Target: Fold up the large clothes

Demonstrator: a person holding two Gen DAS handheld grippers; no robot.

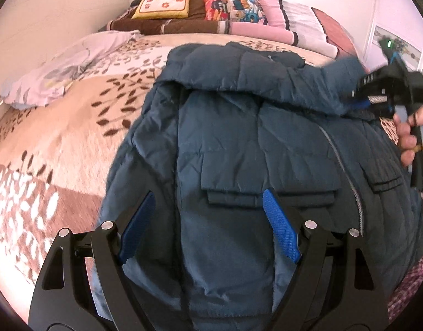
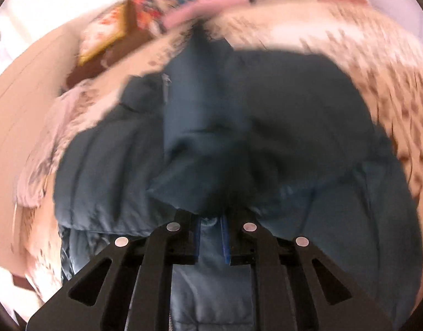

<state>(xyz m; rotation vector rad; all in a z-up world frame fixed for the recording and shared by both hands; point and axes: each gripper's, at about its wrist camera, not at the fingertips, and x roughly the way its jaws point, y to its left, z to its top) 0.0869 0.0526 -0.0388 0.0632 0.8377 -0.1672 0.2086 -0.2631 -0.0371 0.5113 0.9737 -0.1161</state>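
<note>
A dark blue puffer jacket (image 1: 239, 143) lies front up on the bed, with a zip and flap pockets showing. My left gripper (image 1: 208, 212) is open just above its lower front, blue pads wide apart, holding nothing. My right gripper (image 2: 210, 220) is shut on a fold of the jacket sleeve (image 2: 200, 151) and holds it over the jacket body. In the left wrist view the right gripper (image 1: 363, 96) is at the upper right, clamped on the sleeve end. The right wrist view is blurred by motion.
The jacket lies on a beige bedspread with brown leaf print (image 1: 73, 127). A pale crumpled cloth (image 1: 65, 69) lies at the left. Cushions (image 1: 164, 4) and folded blankets (image 1: 266, 19) are stacked at the bed's far end by the wall.
</note>
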